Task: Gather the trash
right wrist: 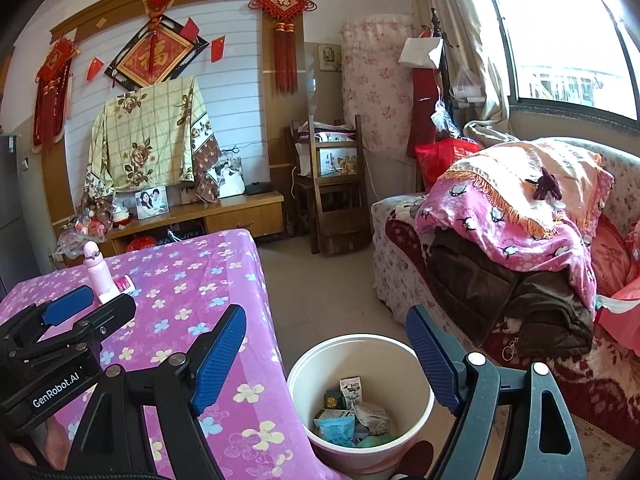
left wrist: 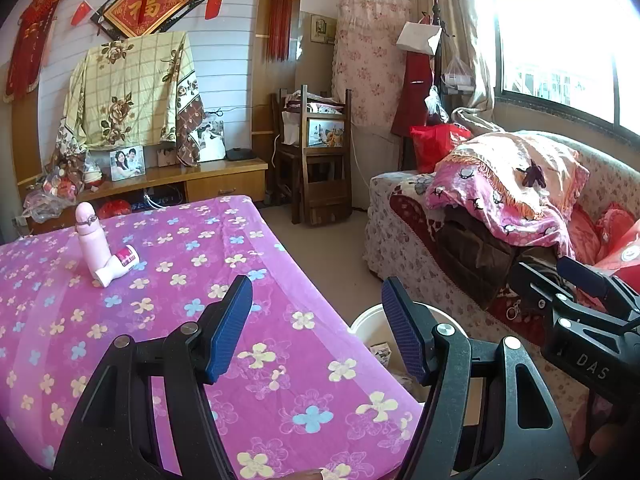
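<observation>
I have both grippers raised over the near corner of the worktop point(left wrist: 120, 340), which is draped in a purple flowered cloth. The left gripper point(left wrist: 316, 328) has its jaws apart with nothing between them, and the right gripper point(right wrist: 326, 354) likewise stands wide and empty. The trash sits in the white bin point(right wrist: 416, 364) on the floor, at about five o'clock from the worktop's near corner. Inside it I see a small carton point(right wrist: 351, 390), crumpled paper point(right wrist: 374, 418), a blue wrapper point(right wrist: 336, 430) and something green, so I judge most of the collecting is done.

What is left on the worktop, at ten o'clock from my left jaws, is a pink bottle point(left wrist: 89, 236) standing upright and a small white tube with a pink label point(left wrist: 120, 264) lying against its base. I take the tube for the next piece of trash, though I cannot be sure of that. Reaching it calls for a long carry forward with the left gripper, then a low approach so the jaws close across the tube without knocking the bottle over.

Readable writing: "GenRobot.AI" on the left gripper's body in the right view, "DAS" on the right gripper's body in the left view, and the gold character 福 on the framed wall plaque point(left wrist: 142, 6). The tube's label is too small to read.
</observation>
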`<state>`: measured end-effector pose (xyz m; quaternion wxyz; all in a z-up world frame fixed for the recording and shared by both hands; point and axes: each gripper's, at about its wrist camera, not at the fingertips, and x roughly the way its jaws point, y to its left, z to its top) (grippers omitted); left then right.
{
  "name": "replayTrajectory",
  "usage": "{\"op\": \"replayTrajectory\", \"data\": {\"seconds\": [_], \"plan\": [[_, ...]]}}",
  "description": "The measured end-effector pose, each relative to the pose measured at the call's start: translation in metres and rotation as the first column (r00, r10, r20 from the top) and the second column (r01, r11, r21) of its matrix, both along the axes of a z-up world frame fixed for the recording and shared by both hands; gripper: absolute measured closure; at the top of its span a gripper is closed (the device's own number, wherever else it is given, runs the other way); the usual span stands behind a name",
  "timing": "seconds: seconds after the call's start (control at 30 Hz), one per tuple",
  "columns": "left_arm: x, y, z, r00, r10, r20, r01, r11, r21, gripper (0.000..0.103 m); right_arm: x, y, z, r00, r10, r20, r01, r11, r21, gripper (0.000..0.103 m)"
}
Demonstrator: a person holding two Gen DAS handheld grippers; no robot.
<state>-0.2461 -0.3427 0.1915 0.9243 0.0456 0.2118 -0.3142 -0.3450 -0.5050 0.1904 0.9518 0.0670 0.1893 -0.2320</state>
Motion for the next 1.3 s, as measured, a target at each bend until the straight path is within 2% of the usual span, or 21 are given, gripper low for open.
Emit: {"op": "replayTrajectory", "data": {"seconds": [1.3], "plan": [[0.0, -0.002, -0.004, 1.0, 0.007, -0.021, -0.007, 1.0, 0.012, 0.037, 0.002, -0.007, -0.01, 1.0, 0.009, -0.028, -0.008, 0.999, 0.036, 0.022]]}}
